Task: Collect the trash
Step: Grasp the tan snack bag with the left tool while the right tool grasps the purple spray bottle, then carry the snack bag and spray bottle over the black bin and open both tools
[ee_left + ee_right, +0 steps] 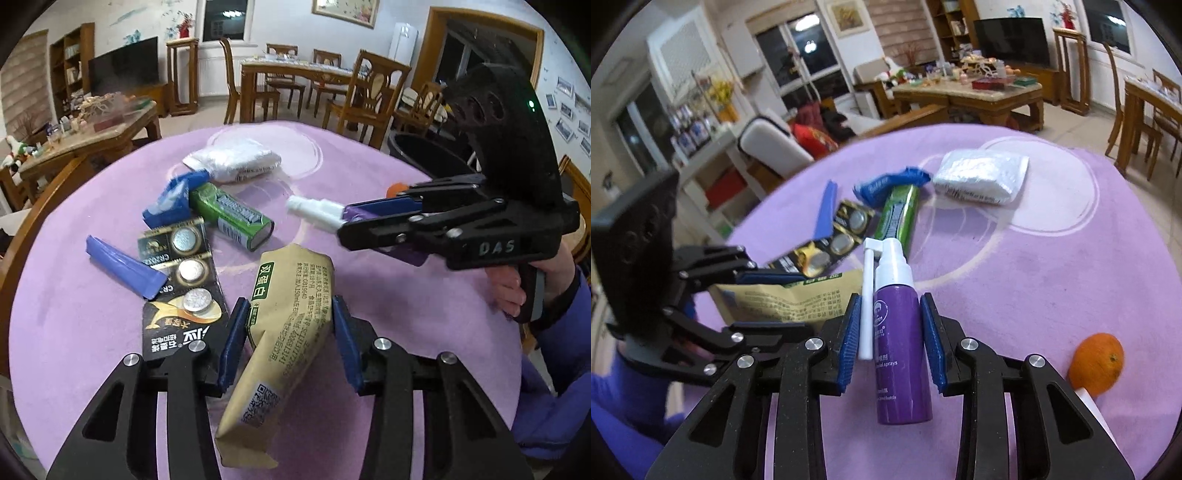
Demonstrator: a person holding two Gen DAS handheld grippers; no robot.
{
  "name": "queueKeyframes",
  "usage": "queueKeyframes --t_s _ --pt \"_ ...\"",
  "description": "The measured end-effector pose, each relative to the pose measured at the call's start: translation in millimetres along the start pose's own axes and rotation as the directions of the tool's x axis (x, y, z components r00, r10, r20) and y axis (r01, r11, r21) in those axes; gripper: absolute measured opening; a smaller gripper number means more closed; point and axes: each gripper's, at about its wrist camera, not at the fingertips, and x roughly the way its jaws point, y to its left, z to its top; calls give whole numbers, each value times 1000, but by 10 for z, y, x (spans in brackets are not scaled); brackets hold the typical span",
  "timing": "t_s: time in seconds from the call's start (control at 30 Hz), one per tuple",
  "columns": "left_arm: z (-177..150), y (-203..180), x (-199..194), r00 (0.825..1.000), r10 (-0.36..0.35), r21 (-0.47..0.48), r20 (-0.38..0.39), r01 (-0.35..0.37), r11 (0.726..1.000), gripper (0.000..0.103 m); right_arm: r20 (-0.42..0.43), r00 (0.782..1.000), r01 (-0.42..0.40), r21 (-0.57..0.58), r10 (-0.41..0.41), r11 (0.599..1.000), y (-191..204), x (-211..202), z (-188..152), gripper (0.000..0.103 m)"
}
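A tan paper carton (291, 314) with green print stands tilted between the blue pads of my left gripper (290, 339), which is shut on it. In the right wrist view a purple spray bottle (899, 339) with a white nozzle sits between the pads of my right gripper (888, 332), shut on its body. From the left wrist view the right gripper (343, 225) reaches in from the right, the bottle's white nozzle (314, 212) sticking out past its tips. The left gripper (783, 295) shows at the left of the right wrist view, around the carton (783, 299).
On the purple tablecloth (406, 314) lie a green gum pack (236, 218), a blue wrapper (173, 199), a button-battery card (184, 280), a blue strip (122, 266) and a white packet (236, 162). An orange (1097, 363) sits at the right. A black bin (432, 155) stands beyond the table.
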Motion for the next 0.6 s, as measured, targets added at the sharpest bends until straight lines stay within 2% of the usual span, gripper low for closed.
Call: queueKeyframes --t_s 0.17,0.37,0.47,0.6 --pt "142 -57 -180 996 -48 -34 74 51 998 45 81 997 -19 46 15 999 -87 -300 17 33" --pt "471 -275 -155 988 -78 -45 136 85 995 45 180 984 -8 112 -12 994 -326 -745 -29 33" --pt "664 -432 -74 980 -118 -55 161 128 990 45 228 972 17 155 -53 988 -536 -1035 -108 33" --pt "964 -713 145 965 -207 -54 162 218 974 45 291 947 66 239 -137 969 -883 -1451 -268 33"
